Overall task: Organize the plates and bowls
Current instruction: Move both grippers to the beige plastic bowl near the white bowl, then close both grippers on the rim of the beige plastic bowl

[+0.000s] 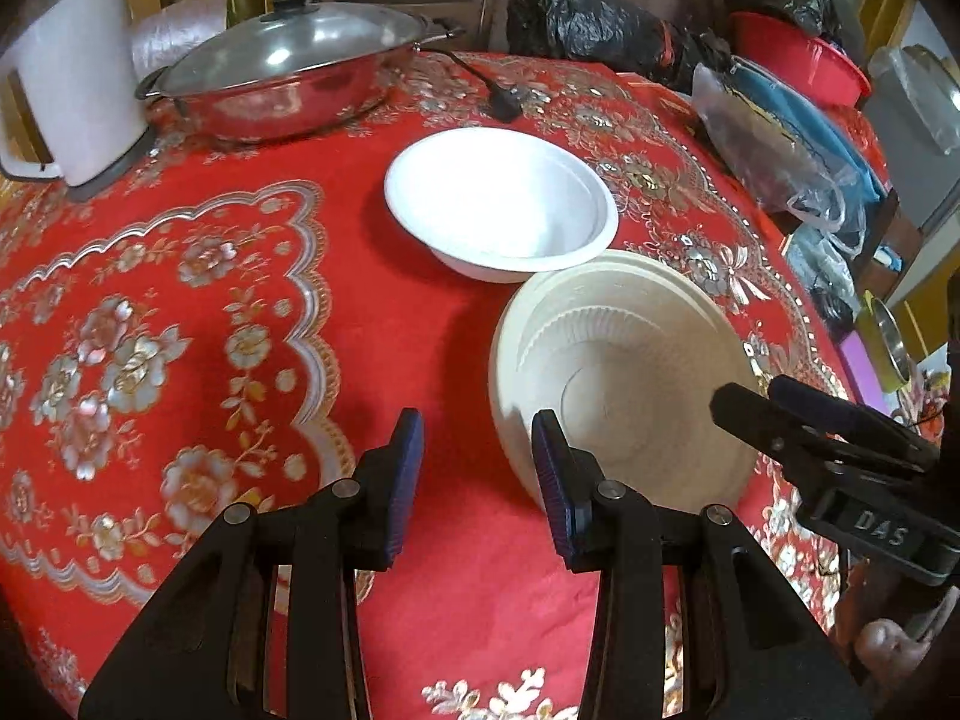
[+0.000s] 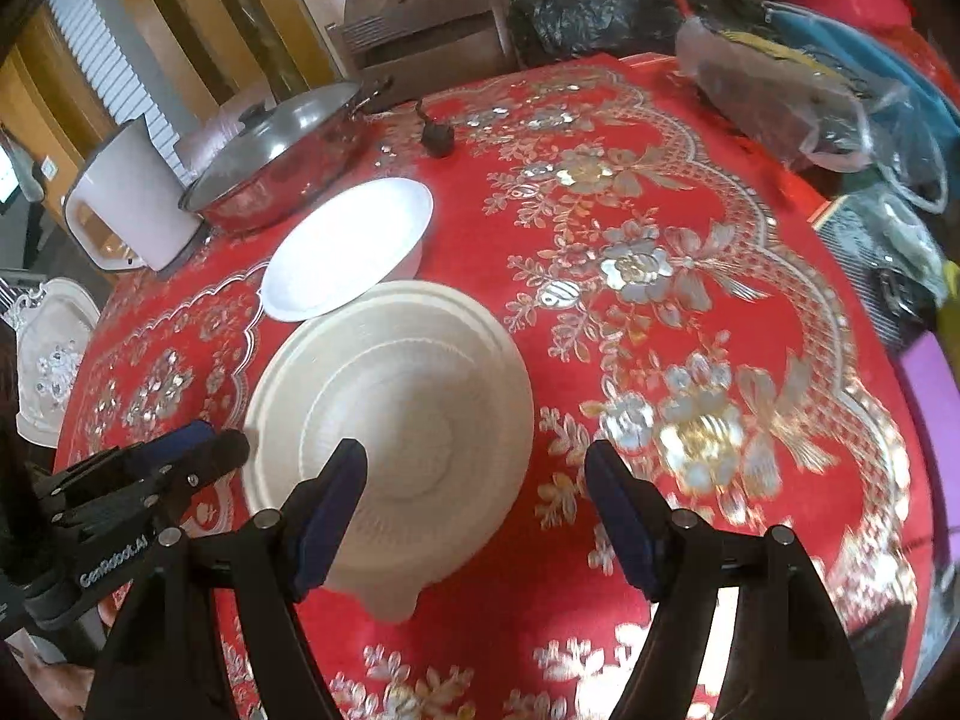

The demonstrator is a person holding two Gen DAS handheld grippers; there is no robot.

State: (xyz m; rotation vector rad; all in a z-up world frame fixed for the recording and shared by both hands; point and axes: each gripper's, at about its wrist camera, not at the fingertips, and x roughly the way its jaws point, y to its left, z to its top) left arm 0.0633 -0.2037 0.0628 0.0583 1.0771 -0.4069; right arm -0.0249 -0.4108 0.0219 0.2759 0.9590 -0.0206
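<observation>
Two bowls on the red desk (image 1: pixel 180 312): cream bowl (image 1: pixel 624 384) near, white bowl (image 1: pixel 501 204) just behind and touching its far rim, toward the pot (image 1: pixel 282 78). Left hand-held gripper (image 1: pixel 477 468) open and empty, cream bowl just ahead and to the right, right pad almost at its near-left wall. Right hand-held gripper (image 2: pixel 474 510) open wider, also empty, left pad over the bowl's near rim, bowl ahead and to the left. Round bowls, no long axis. Both close; probably right one better placed for the rim.
</observation>
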